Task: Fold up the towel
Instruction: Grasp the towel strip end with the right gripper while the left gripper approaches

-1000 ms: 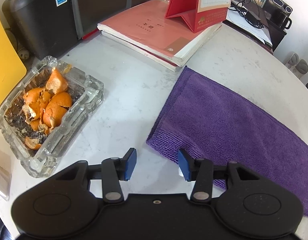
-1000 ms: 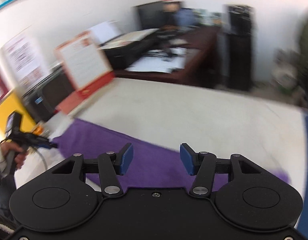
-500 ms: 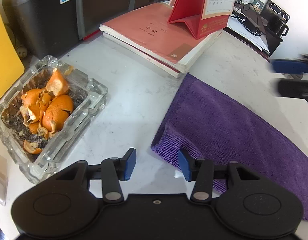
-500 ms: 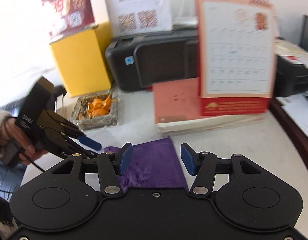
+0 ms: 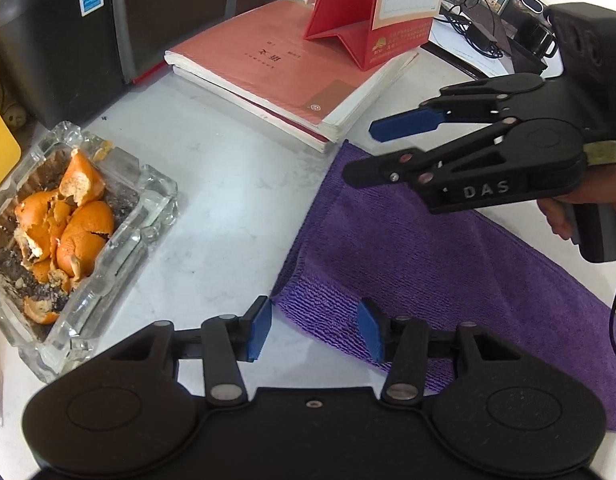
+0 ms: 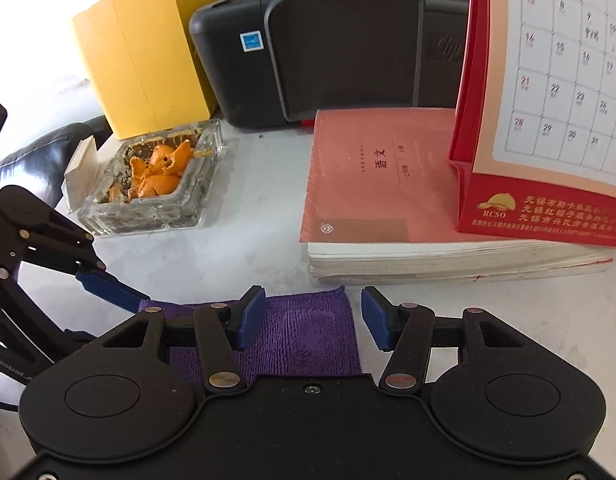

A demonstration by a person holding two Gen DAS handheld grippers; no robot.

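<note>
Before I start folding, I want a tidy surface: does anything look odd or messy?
Only the glass ashtray left of the purple towel: it holds orange peels over dark ash. Nothing has spilled.

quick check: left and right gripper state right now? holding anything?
Left gripper: open, holding nothing, jaws either side of the purple towel near corner.
Right gripper: open, holding nothing, above the towel's far corner.

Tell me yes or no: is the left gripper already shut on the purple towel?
No. The left gripper is open, its blue fingers spread on either side of the purple towel's near corner, which lies flat on the table.
</note>
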